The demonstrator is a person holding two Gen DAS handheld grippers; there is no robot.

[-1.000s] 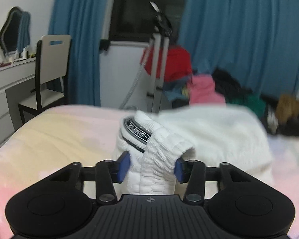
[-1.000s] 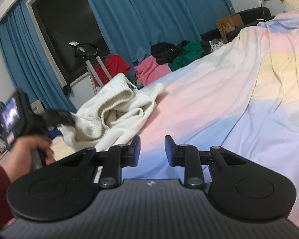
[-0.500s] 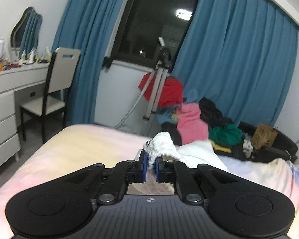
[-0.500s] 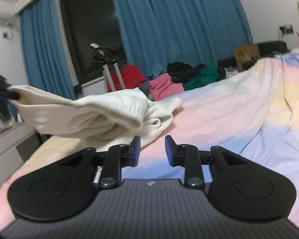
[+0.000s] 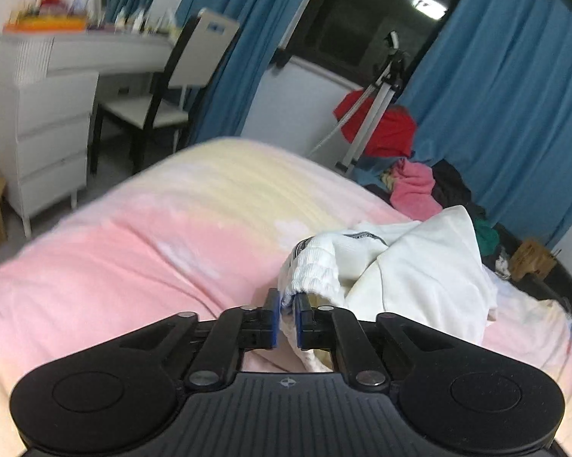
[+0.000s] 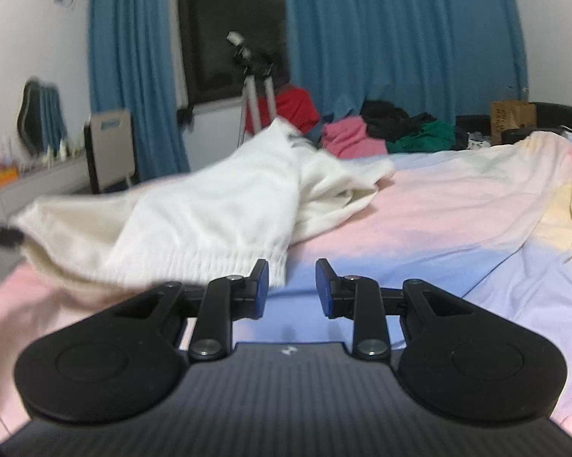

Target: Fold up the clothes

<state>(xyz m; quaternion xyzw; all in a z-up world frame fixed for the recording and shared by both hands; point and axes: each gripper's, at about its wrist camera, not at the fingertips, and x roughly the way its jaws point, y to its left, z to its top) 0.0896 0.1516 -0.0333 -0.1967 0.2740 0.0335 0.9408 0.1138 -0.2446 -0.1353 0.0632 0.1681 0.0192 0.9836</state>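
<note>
On the bed [image 5: 141, 251], w/ its pink, yellow & blue sheet, your left gripper [image 5: 286, 318] has its jaws pinched nearly together on the ribbed waistband of the white garment [image 5: 419, 266]. Only a thin fold of fabric sits between the 2 blue pads. From the clamped edge the cloth runs up and away to the right, bunching into a loose heap that rests on the sheet. A grey-striped band w/ lettering shows inside the waistband, too small to read.

In the right wrist view the same garment [image 6: 209, 209] stretches across the left half of the frame: one end is pulled out toward the far left edge, the other lies crumpled on the bed near the middle. Its ribbed hem hangs just ahead of your right gripper [image 6: 291, 287], close by the left pad; whether it touches, can't tell. Those jaws stand apart w/ a clear gap, nothing between them, only blue sheet showing through.

Background, left wrist view: a white dresser [image 5: 42, 141] w/ 3 drawers at far left, a chair [image 5: 171, 95] beside it, blue curtains [image 5: 514, 114] either side of a dark window. A tripod [image 5: 366, 114] stands by the window w/ a red cloth [image 5: 385, 129] draped behind it, and a pile of pink, black & green clothes [image 5: 430, 186] lies past the bed.
</note>
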